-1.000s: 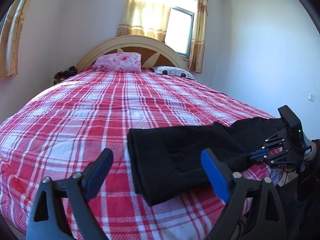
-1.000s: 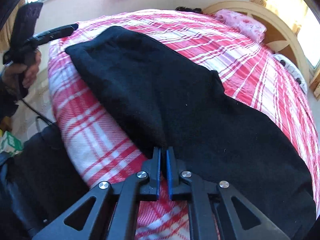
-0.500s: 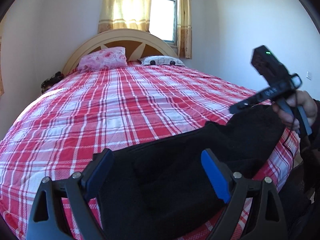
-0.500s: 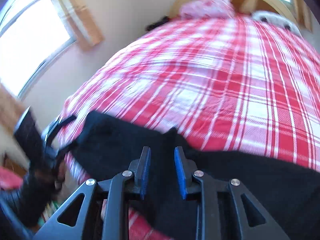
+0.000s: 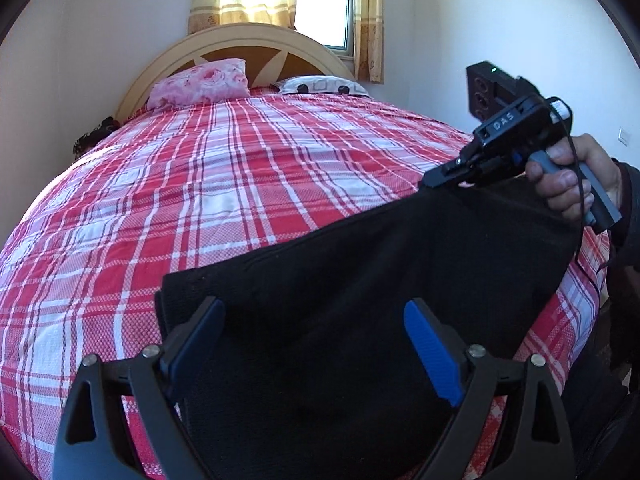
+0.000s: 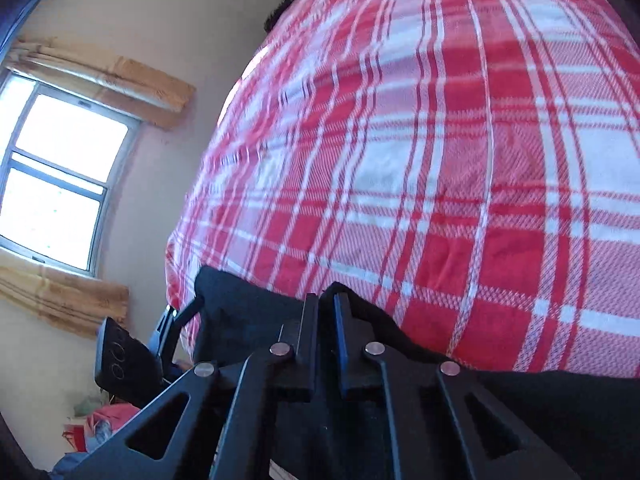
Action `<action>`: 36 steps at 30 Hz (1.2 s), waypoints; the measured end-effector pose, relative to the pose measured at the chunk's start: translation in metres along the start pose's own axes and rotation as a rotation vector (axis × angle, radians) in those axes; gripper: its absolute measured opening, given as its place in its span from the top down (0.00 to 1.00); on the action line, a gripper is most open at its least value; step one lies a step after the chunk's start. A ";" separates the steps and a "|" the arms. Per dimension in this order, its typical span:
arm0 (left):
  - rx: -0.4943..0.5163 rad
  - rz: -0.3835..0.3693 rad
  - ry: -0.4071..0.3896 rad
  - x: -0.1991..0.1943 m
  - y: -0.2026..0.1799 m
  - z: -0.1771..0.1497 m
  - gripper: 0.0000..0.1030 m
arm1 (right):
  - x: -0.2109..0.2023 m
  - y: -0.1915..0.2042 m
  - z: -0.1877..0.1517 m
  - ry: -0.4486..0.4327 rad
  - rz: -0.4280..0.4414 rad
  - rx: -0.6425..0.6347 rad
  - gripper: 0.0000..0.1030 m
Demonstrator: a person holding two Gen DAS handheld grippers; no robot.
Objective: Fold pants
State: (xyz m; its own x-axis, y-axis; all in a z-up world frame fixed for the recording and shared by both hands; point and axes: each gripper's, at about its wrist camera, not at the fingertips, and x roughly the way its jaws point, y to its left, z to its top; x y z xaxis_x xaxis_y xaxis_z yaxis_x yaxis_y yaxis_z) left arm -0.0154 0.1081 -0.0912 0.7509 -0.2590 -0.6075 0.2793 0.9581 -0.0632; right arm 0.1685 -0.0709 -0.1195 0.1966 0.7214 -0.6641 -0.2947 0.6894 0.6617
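Observation:
Black pants [image 5: 360, 280] lie flat across the near edge of the red plaid bed [image 5: 240, 184]. My left gripper [image 5: 314, 312] hovers open just above their near part, with cloth under both blue pads and nothing pinched. A hand [image 5: 568, 184] holds my right gripper [image 5: 436, 179] at the pants' far right edge. In the right wrist view its jaws [image 6: 326, 300] are closing almost together, with a peak of the black pants [image 6: 240, 320] pinched between the tips. The left gripper [image 6: 180, 314] shows at that view's lower left, by the pants' other end.
A pink pillow [image 5: 200, 84] and a white pillow [image 5: 320, 85] lie against the wooden headboard [image 5: 240, 40]. Walls stand close on both sides of the bed. Coloured clutter [image 6: 100, 420] lies on the floor by the bed's corner, below a window [image 6: 52, 184].
My right gripper left the pants' near edge, opened partway, rolled, and closed on their far edge. My left gripper moved right, so the pants now fill the space under its jaws.

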 end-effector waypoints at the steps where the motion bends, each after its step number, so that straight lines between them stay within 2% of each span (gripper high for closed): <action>1: 0.002 0.001 0.008 0.001 -0.001 -0.001 0.09 | -0.004 0.003 0.000 -0.028 -0.008 -0.010 0.94; 4: 0.043 0.021 0.060 0.011 -0.008 -0.003 0.05 | 0.000 -0.002 0.000 -0.031 -0.041 -0.004 0.94; 6: 0.082 0.042 0.089 0.015 -0.014 -0.004 0.02 | 0.018 -0.009 -0.003 0.030 -0.112 -0.009 0.93; 7: 0.092 0.049 0.094 0.016 -0.015 -0.004 0.02 | 0.026 -0.012 -0.006 0.056 -0.113 -0.006 0.93; 10: 0.097 0.055 0.081 0.010 -0.017 -0.004 0.02 | 0.016 -0.004 -0.010 0.005 -0.139 -0.027 0.88; 12: 0.100 0.052 0.057 -0.002 -0.023 -0.004 0.02 | -0.016 0.000 -0.018 -0.075 -0.173 -0.044 0.77; 15: 0.117 0.019 -0.001 -0.022 -0.042 0.003 0.02 | -0.085 -0.010 -0.047 -0.202 -0.137 -0.037 0.75; 18: 0.154 -0.032 -0.024 -0.025 -0.073 0.017 0.02 | -0.154 -0.042 -0.084 -0.314 -0.207 0.025 0.72; 21: 0.181 -0.097 -0.023 -0.008 -0.103 0.031 0.02 | -0.226 -0.087 -0.127 -0.437 -0.313 0.151 0.71; 26: 0.168 -0.210 0.014 0.034 -0.144 0.048 0.02 | -0.333 -0.155 -0.203 -0.663 -0.423 0.421 0.70; 30: 0.146 -0.260 0.063 0.058 -0.159 0.047 0.02 | -0.382 -0.198 -0.235 -0.750 -0.514 0.587 0.58; 33: 0.133 -0.270 0.127 0.074 -0.161 0.041 0.02 | -0.402 -0.232 -0.243 -0.786 -0.485 0.700 0.58; 36: 0.114 -0.286 0.153 0.075 -0.159 0.042 0.02 | -0.409 -0.255 -0.242 -0.820 -0.441 0.751 0.58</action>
State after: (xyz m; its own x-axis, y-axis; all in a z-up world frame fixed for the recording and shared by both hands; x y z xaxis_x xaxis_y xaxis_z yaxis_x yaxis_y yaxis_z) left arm 0.0212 -0.0689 -0.0937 0.5368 -0.4854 -0.6901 0.5369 0.8275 -0.1644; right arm -0.0627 -0.5581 -0.1007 0.7620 0.0513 -0.6456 0.5147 0.5570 0.6518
